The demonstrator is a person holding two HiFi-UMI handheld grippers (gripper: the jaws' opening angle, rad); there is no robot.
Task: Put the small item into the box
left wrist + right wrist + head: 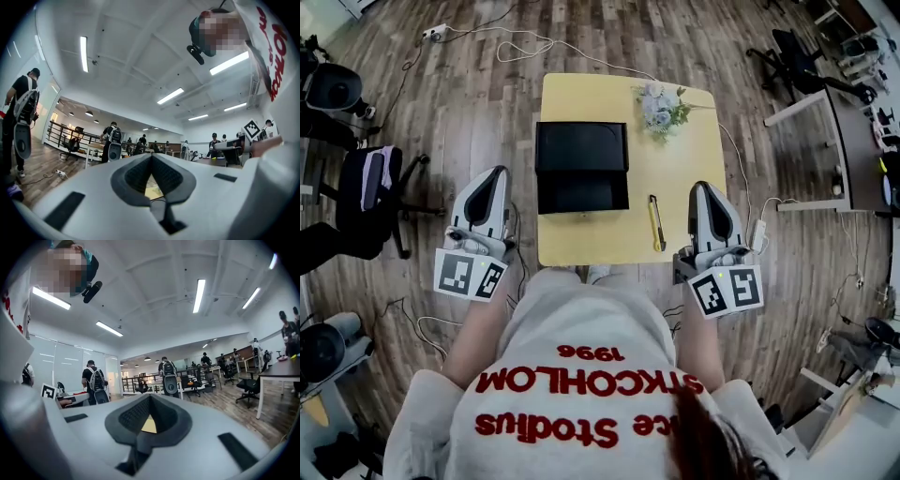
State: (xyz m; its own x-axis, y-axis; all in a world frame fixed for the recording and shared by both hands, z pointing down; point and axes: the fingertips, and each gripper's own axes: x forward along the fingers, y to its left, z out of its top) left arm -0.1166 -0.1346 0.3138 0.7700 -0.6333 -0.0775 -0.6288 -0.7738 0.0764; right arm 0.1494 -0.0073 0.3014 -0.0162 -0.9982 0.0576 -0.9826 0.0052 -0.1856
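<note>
Jaws shut on both grippers, empty: left gripper (151,160) closed tip to tip, right gripper (150,399) the same, with only a sliver of yellow bench visible through the gap behind each pair of tips. From the head view, two grippers held level at either side of one small yellow-topped bench (694,225), left one just off its left edge, right one at its right edge, each with one marker cube (469,275) at the rear. On the bench, three things: one black box (581,167) left of centre, in two dark halves, one behind the other; one small item (656,222), slender, yellow and dark, flat on the top just right of the box, apart from it and outside it, between box and right gripper; one bunch of pale flowers (661,106) at the far right corner. Around the bench, wooden floor (469,112), one white power strip (436,32) with its cable (525,42) at the far left, office chairs (380,187) at both sides. Beyond the jaws in both gripper views, several people (112,140), some with backpacks, in an open office.
</note>
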